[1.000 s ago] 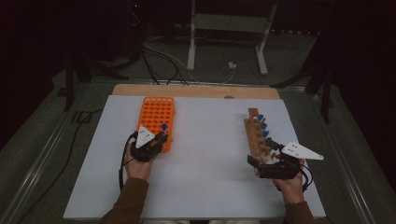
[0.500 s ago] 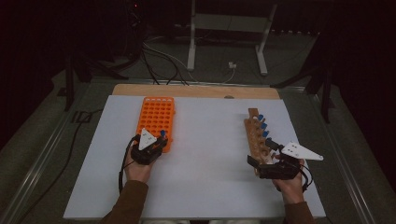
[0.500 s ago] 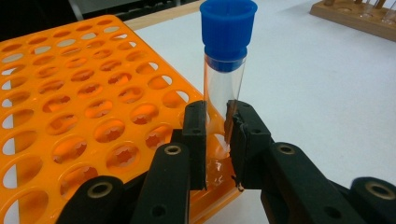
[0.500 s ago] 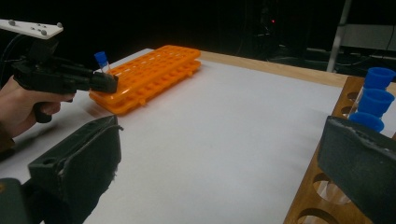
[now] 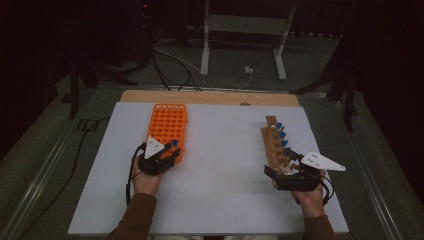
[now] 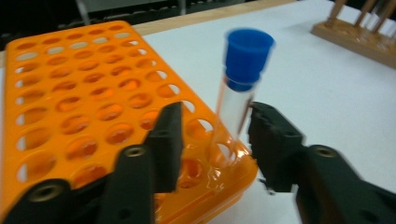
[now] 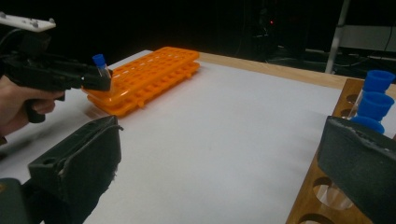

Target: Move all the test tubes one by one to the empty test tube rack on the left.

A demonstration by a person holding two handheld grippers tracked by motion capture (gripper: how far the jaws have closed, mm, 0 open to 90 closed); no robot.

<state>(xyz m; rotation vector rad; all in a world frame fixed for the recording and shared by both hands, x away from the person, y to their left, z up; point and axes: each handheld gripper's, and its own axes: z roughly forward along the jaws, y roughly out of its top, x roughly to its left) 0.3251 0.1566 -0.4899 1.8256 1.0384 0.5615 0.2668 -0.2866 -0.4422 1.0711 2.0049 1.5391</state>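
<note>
I'm working in a lab: an orange tube rack (image 5: 168, 128) and a wooden one (image 5: 274, 144) (blue-capped tubes) share my white tabletop (image 5: 225, 165).

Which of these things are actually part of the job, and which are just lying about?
In use: clear blue-capped test tube standing in the orange plastic rack; left claw, open around the tube, jaws just opening; wooden rack; right claw.

Lying about: floor cables; metal stand.

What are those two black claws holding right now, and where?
Nothing: the left gripper has just opened around the blue-capped tube standing in the orange rack; the right gripper is open too.
</note>
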